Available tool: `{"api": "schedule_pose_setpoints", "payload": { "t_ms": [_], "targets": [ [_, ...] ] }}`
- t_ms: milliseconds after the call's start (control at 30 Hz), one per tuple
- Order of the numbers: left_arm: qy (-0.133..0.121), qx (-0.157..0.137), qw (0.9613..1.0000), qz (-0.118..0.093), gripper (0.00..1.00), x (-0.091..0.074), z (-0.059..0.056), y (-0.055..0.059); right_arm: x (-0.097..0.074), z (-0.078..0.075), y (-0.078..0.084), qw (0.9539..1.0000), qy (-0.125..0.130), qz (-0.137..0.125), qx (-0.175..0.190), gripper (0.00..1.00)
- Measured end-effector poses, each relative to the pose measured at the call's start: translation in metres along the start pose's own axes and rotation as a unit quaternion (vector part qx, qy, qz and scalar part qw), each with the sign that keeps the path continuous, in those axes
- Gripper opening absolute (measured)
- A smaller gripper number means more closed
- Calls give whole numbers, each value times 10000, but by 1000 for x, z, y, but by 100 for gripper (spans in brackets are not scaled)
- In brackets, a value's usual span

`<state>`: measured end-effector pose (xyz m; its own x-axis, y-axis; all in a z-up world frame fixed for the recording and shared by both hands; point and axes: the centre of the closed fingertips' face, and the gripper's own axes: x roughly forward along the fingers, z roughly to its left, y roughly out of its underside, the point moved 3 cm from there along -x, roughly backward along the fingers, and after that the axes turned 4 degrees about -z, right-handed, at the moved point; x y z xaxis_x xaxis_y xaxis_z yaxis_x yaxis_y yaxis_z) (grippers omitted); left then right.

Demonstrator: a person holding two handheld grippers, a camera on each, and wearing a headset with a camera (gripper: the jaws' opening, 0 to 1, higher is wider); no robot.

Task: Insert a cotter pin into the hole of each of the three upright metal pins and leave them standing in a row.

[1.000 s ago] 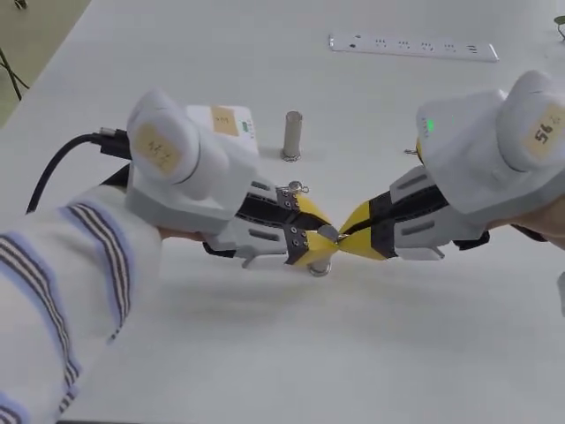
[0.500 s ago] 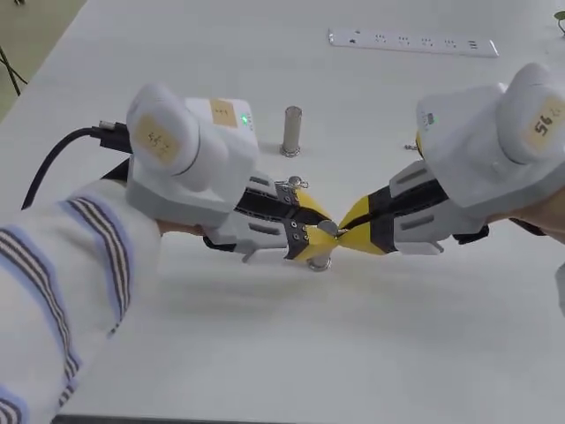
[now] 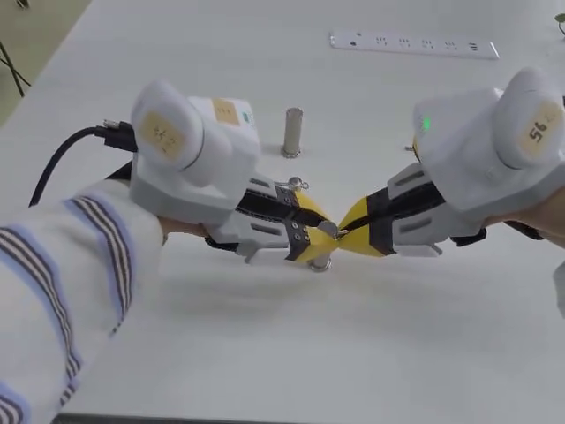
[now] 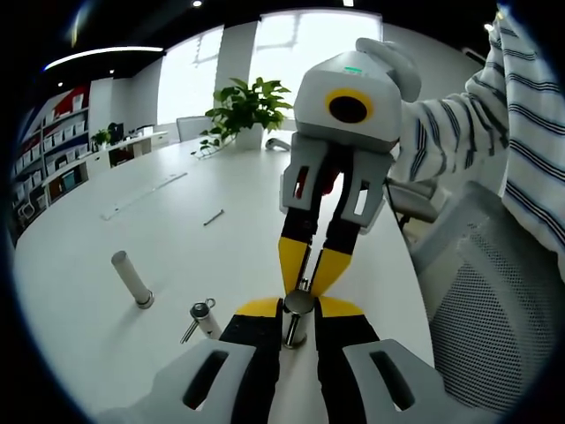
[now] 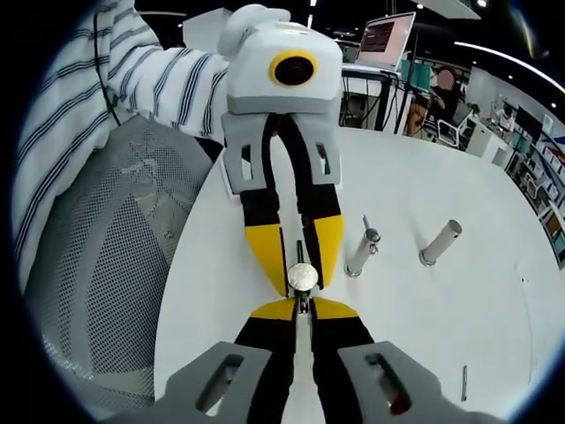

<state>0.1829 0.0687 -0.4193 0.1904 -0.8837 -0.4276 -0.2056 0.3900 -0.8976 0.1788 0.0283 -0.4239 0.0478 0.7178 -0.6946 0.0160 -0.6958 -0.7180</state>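
My left gripper (image 3: 311,240) is shut on an upright metal pin (image 3: 323,258) standing on the white table (image 3: 265,353). In the left gripper view that metal pin (image 4: 296,320) sits between my yellow jaws. My right gripper (image 3: 347,231) meets it tip to tip from the right, shut on a thin cotter pin (image 5: 303,300) held against the pin's round head (image 5: 302,276). A second pin (image 4: 205,316) with a cotter pin through it stands just behind the left gripper. A third, plain pin (image 3: 292,132) stands farther back.
A white power strip (image 3: 413,45) lies along the far side of the table. A loose cotter pin (image 4: 213,217) lies on the table beyond the pins. A black cable (image 3: 62,155) trails off the left gripper. A mesh chair (image 4: 494,291) stands by the table edge.
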Motion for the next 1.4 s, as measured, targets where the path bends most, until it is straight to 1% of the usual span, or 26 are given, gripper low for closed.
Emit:
{"api": "schedule_pose_setpoints", "payload": {
  "t_ms": [133, 233, 400, 467, 533, 567, 633, 700, 800, 867, 900, 933, 1000, 1100, 1200, 1300, 1333, 1400],
  "targets": [
    [4, 103, 9999, 39, 13, -1, -2, 1, 1, -1, 0, 9999, 87, -6, -65, 6],
    [-52, 141, 9999, 46, 21, -4, -1, 1, 1, -2, 0, 9999, 83, -3, -88, 8],
    [-93, 67, 9999, -88, 31, -9, -2, -3, 3, -4, -1, 9999, 100, -44, -53, 10],
    [-157, 54, 9998, -123, 37, -11, -2, -4, 3, -4, -3, 9998, 128, -125, -36, 14],
    [-196, 60, 9997, -143, 40, -13, -1, -3, 3, -2, -5, 9998, 99, -172, -44, 20],
    [-198, 39, 9997, -147, 41, -14, -1, -3, 4, -2, -6, 9998, 96, -182, -51, 21],
    [-205, 1, 9996, -179, 43, -17, -2, -3, 4, -2, -7, 9997, 113, -188, -62, 21],
    [-216, -113, 9994, -265, 46, -20, -4, -5, 4, -2, -8, 9997, 129, -210, -46, 21],
    [-226, -162, 9990, -347, 50, -25, -8, -7, 4, -3, -11, 9994, 155, -294, -22, 22],
    [-213, -239, 9988, -376, 54, -29, -9, -6, 5, -3, -12, 9994, 156, -318, -11, 22],
    [-207, -381, 9980, -457, 56, -32, -10, -7, 5, -3, -12, 9993, 154, -334, 10, 22],
    [-201, -433, 9977, -484, 58, -34, -10, -6, 5, -3, -13, 9993, 146, -348, 24, 22],
    [-219, -470, 9973, -529, 65, -38, -10, -6, 6, -2, -13, 9993, 121, -363, 46, 21],
    [-219, -521, 9971, -517, 78, -44, -13, -4, 7, -2, -13, 9993, 102, -356, 68, 20],
    [-275, -526, 9970, -503, 86, -50, -13, -2, 9, -2, -13, 9992, 88, -361, 112, 20],
    [-318, -566, 9967, -489, 88, -55, -12, 0, 11, -2, -13, 9990, 75, -401, 162, 19],
    [-338, -499, 9971, -469, 88, -57, -12, 2, 11, -2, -14, 9990, 64, -408, 175, 19],
    [-370, -537, 9970, -419, 89, -59, -11, 5, 12, -2, -14, 9990, 52, -412, 175, 19]
  ]
}}
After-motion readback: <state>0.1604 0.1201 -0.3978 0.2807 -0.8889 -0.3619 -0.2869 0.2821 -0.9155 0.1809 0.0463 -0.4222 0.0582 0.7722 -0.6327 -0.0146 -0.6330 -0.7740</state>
